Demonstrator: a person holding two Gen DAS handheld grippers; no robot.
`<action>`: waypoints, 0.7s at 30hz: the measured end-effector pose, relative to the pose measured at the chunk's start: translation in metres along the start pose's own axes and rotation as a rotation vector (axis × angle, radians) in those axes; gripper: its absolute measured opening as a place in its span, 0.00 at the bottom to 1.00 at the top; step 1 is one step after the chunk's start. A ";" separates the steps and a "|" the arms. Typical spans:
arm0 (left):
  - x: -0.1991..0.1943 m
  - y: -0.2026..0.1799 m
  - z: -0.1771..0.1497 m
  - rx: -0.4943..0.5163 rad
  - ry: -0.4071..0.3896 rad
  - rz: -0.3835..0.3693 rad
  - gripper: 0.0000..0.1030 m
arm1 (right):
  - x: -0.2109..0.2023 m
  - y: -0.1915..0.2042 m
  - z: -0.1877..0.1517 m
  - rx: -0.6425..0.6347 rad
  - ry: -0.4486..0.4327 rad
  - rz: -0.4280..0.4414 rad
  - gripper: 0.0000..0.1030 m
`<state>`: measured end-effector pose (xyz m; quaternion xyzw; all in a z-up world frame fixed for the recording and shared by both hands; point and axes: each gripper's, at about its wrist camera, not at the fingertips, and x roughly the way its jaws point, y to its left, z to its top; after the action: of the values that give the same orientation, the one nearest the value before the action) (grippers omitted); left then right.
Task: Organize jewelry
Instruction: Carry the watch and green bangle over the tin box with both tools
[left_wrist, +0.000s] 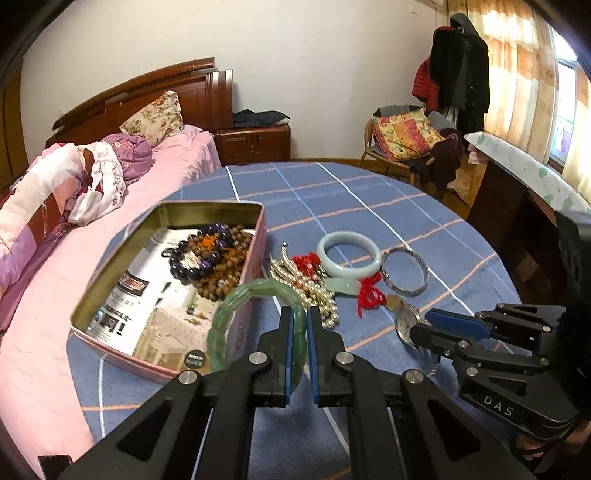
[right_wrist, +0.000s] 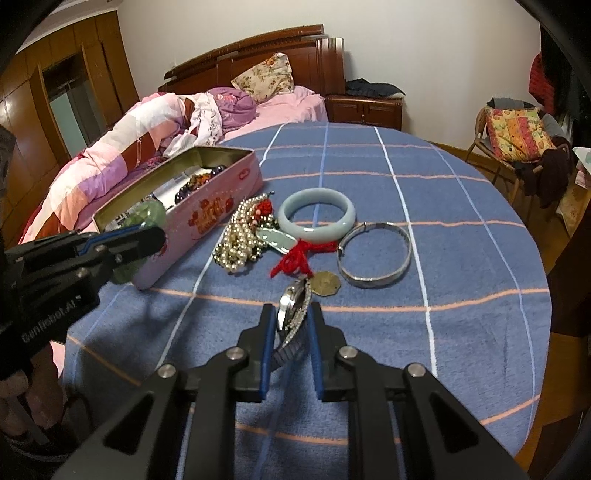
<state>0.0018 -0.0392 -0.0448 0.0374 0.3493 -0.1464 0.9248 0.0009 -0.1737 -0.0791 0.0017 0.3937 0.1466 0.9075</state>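
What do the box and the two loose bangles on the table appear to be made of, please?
Box: probably tin, with a shiny gold-toned inside and pink printed outside. Pale bangle: glossy, milky blue-green, likely jade or glass. Thin bangle: silvery polished metal, glinting along its rim.

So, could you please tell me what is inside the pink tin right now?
Inside the pink tin lie a dark purple bead bracelet and brown wooden beads on a printed paper liner. The tin's floor under them is hidden.

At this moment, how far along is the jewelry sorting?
Done: dark bead bracelets lie in the pink tin box. In hand: left gripper holds a green stone bracelet; right gripper holds a silver wristwatch. Left: pearl necklace, pale jade bangle, silver bangle, red-corded pendant.
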 end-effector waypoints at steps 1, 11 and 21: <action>-0.001 0.002 0.002 -0.003 -0.005 0.003 0.06 | -0.002 0.000 0.002 -0.001 -0.006 0.000 0.19; -0.019 0.020 0.020 -0.034 -0.069 0.031 0.06 | -0.009 0.005 0.017 -0.019 -0.052 0.007 0.19; -0.024 0.055 0.033 -0.081 -0.105 0.116 0.06 | -0.011 0.021 0.043 -0.071 -0.101 0.028 0.19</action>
<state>0.0225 0.0134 -0.0061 0.0123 0.3032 -0.0798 0.9495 0.0187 -0.1522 -0.0391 -0.0174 0.3418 0.1726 0.9236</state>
